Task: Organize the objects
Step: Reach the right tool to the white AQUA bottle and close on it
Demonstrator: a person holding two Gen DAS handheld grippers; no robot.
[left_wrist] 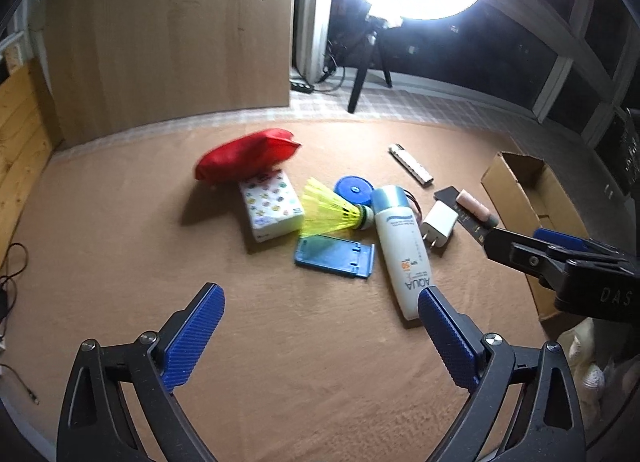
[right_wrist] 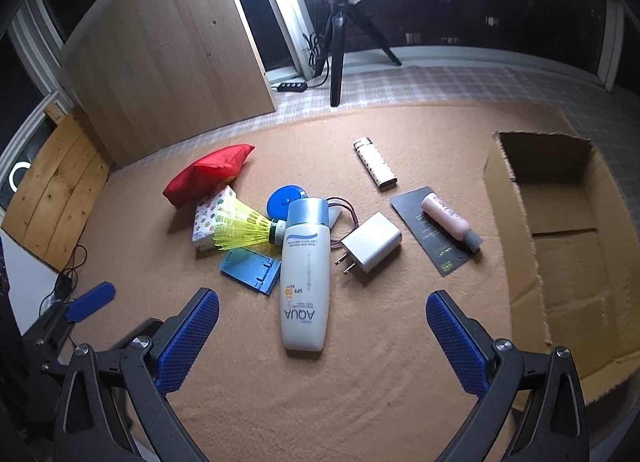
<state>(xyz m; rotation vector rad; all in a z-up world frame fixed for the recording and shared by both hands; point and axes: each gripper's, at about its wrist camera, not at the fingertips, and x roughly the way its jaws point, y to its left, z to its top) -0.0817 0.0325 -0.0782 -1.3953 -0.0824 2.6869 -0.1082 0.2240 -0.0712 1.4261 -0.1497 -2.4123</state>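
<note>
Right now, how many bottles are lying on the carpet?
2. The big white sunscreen bottle lies in the middle, beside the charger; the small pink bottle rests on a dark card near the cardboard box. None seems hidden.

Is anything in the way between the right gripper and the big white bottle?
No, nothing visible blocks it. The right gripper is open, and the white bottle lies on the carpet just ahead, its bottom end pointing between the fingers. The blue stand lies beside the bottle, not in the way.
</note>
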